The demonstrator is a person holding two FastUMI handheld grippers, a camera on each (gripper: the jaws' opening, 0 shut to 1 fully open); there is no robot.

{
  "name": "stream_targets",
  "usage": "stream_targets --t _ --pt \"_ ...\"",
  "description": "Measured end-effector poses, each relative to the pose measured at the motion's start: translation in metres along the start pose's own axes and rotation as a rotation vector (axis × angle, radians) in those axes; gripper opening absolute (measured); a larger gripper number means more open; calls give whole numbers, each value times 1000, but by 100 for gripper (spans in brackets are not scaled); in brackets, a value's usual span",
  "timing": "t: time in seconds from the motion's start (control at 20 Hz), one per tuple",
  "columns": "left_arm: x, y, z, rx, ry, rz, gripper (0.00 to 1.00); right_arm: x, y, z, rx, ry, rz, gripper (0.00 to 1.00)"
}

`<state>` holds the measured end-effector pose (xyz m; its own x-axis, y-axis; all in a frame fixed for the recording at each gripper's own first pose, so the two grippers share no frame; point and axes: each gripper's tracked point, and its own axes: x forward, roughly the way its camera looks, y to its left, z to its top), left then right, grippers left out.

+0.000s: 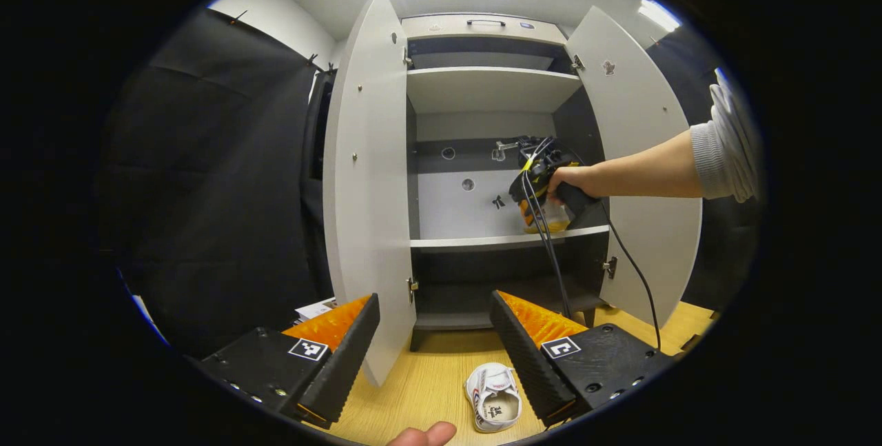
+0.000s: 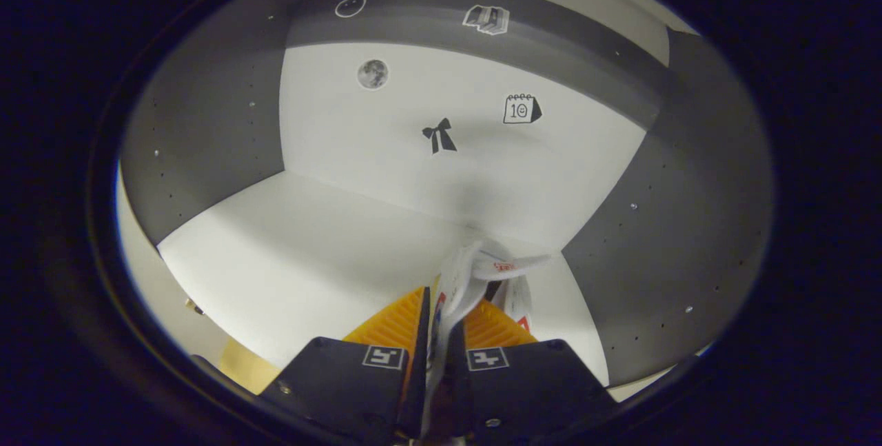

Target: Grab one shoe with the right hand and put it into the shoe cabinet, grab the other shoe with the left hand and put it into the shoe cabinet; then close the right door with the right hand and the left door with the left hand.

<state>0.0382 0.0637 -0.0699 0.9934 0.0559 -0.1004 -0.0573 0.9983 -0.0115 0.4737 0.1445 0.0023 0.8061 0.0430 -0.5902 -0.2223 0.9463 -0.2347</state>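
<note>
In the left gripper view, the white shoe cabinet (image 1: 482, 87) stands with both doors swung wide. A small white shoe (image 1: 493, 396) lies on the wooden floor between my left gripper's (image 1: 434, 336) open fingers, nothing held. Farther off, a hand holds the right gripper (image 1: 544, 191) inside the cabinet at the right end of the middle shelf (image 1: 468, 242). In the right gripper view, my right gripper (image 2: 441, 322) is shut on the other white shoe (image 2: 475, 274), pinching its edge just above the white shelf (image 2: 310, 253) near the right back corner.
The left door (image 1: 368, 177) and right door (image 1: 641, 156) flank the opening. A black cable (image 1: 634, 274) hangs from the right gripper across the lower shelf. A fingertip (image 1: 427, 436) shows at the bottom edge. Papers (image 1: 317, 308) lie on the floor left of the cabinet.
</note>
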Motion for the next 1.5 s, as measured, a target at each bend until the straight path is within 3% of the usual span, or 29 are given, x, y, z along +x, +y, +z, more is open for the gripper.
stream_targets --t 0.15,0.2,0.45,0.65,1.0,1.25,1.5 --pt "1 -6 0 -4 -1 -12 96 -26 -4 6 -24 -56 -10 58" --pt "1 -8 0 -3 -4 -17 96 -36 -6 6 -31 -82 -21 51" --pt "2 -18 0 0 -15 -40 96 -109 -11 -5 15 -239 2 53" --pt "1 -22 0 -2 -21 -46 96 -187 -11 -41 43 -411 6 53" --pt "-5 -24 -10 -10 -5 -42 96 -282 -15 -149 128 -568 -54 67" --pt "-11 -23 -22 22 -3 -22 96 -320 -19 -219 240 -657 -83 67" --pt "-19 -35 -64 41 81 -67 96 -339 -22 -262 222 -687 -94 82"
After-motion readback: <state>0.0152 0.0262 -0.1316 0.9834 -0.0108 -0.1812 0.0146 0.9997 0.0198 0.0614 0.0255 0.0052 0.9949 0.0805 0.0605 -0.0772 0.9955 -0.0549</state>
